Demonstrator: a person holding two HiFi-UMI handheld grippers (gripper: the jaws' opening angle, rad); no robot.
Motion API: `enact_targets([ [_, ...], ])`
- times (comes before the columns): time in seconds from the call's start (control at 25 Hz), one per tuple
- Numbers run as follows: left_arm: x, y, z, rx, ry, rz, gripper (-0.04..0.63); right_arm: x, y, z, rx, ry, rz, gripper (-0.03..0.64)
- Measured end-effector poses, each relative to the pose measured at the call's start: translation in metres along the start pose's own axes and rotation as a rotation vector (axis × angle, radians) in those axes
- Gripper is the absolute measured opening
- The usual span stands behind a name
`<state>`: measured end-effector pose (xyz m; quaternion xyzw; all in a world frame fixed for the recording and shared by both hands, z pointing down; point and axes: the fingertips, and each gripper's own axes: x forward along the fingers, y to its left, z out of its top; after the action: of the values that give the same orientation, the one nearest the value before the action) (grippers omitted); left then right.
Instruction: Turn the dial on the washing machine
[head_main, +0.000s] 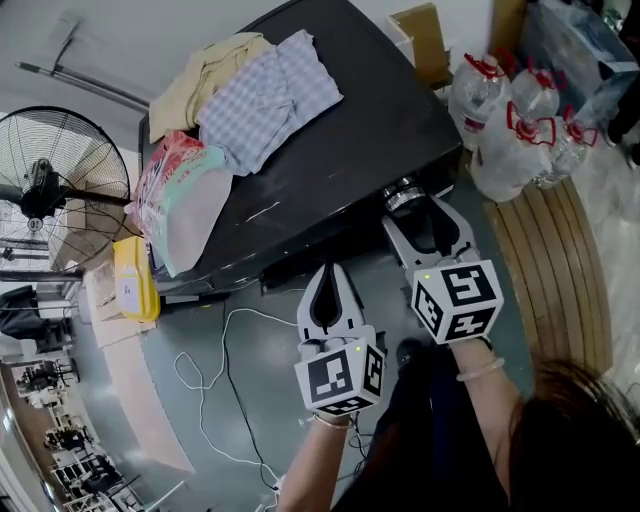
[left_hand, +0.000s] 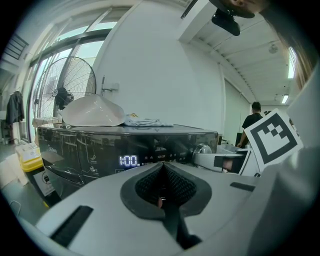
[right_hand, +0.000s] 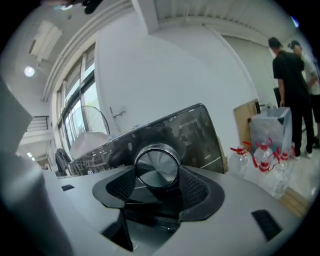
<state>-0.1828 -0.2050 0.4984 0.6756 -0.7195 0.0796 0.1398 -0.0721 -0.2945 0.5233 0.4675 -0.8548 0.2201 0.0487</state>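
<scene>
**Squarely on the dial: right pads closed on the metal knob**

My right hand-held gripper (right_hand: 157, 176) has the dial (right_hand: 157, 169) between its jaws. The black, cross-hatched rubber pads (right_hand: 196, 186) press against the knob's rim on either side. The dial is a round, brushed-metal disc with a bright chrome ring. It stands out from the front panel of the washing machine (head_main: 350, 150), at the panel's right end near the machine's front right corner.

My left hand-held gripper (head_main: 330, 272) hangs level just beside the right one and apart from the panel. Its jaws are pressed together at the tips with nothing in them. Its own view faces the glossy dark panel, where a white display (left_hand: 128, 160) reads 1:00.

The machine's top is smooth, dark and reflective. A folded checked cloth (head_main: 270, 95) lies at its far edge, touching a pale yellow cloth (head_main: 205, 75). A soft, crinkled plastic bag (head_main: 185, 195) in pink and teal slumps over the left edge.

A wire-caged fan (head_main: 55, 190) stands off the left side. Clear water bottles (head_main: 510, 130) with red caps and handles cluster by the right side. A thin white cable (head_main: 215, 370) loops across the grey floor (head_main: 250, 340) in front.
</scene>
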Motion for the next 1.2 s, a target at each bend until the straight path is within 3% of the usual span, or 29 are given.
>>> enact_targets([
  [0.08, 0.000, 0.001, 0.000, 0.000, 0.000, 0.002, 0.017, 0.000, 0.000, 0.000, 0.037, -0.007, 0.006, 0.293],
  [0.16, 0.000, 0.002, -0.001, 0.001, 0.002, 0.002, 0.017, 0.001, 0.000, 0.000, 0.009, -0.005, 0.006, 0.293],
  [0.44, -0.001, 0.002, -0.004, 0.002, 0.006, 0.001, 0.017, 0.002, 0.009, 0.002, -0.332, 0.042, -0.033, 0.313],
  [0.6, -0.001, 0.003, -0.007, -0.002, 0.015, 0.003, 0.017, 0.002, 0.008, 0.001, -0.402, 0.049, -0.048, 0.288],
  [0.76, 0.000, 0.003, -0.010, -0.005, 0.017, 0.006, 0.017, 0.001, 0.005, 0.001, -0.317, 0.035, -0.035, 0.295],
  [1.0, 0.002, 0.003, -0.010, -0.007, 0.019, 0.007, 0.017, 0.001, 0.000, -0.001, -0.038, 0.015, 0.012, 0.293],
  [1.2, 0.001, 0.005, -0.011, -0.007, 0.020, 0.013, 0.017, 0.001, 0.000, -0.001, -0.018, 0.003, 0.021, 0.295],
])
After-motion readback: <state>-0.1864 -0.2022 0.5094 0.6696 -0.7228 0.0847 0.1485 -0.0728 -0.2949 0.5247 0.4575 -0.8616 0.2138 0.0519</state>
